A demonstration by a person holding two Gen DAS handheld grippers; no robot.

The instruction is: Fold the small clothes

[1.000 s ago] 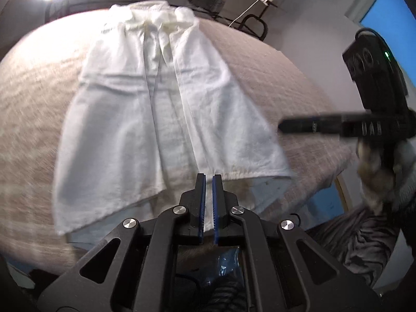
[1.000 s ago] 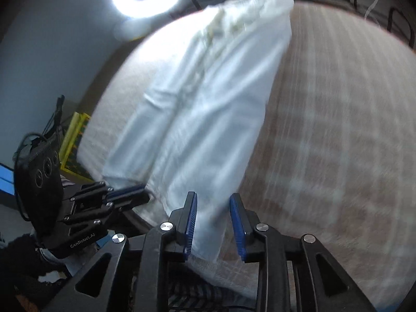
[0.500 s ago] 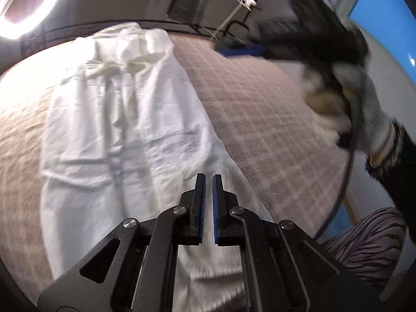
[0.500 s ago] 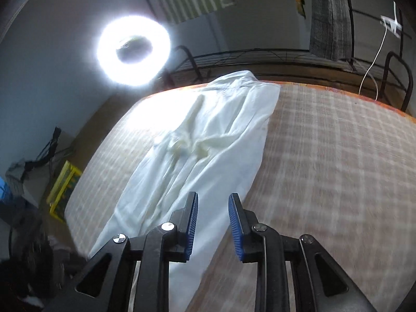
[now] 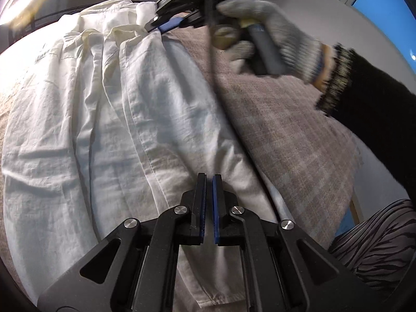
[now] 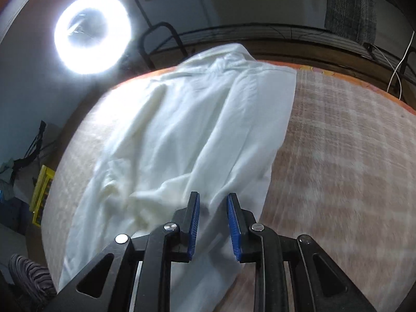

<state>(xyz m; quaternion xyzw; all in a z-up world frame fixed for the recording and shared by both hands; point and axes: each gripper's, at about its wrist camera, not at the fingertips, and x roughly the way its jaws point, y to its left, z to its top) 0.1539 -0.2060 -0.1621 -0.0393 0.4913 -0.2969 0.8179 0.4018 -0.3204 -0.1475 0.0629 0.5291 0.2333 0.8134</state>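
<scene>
Glove (image 5: pixel 270 26) shows only from left wrist; ring light (image 6: pixel 92 30) from right.

White garment (image 5: pixel 156 119): thin creased woven cloth, matt. Bedcover (image 5: pixel 291 135) beside it: coarse checked weave, possibly napped. Glove (image 5: pixel 280 33): knit.

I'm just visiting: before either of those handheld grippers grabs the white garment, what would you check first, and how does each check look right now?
1. White garment lies spread on the checked bed cover: ok.
2. Left gripper free of cloth, jaws shut: ok.
3. Right gripper jaws apart, having just been closing, with nothing pinched: ok.
4. Right gripper reaches the garment's far end, seen from the left wrist: ok.
5. Right pads touching cloth: cannot tell.
6. Left jaws open for a grasp: not ok.
</scene>
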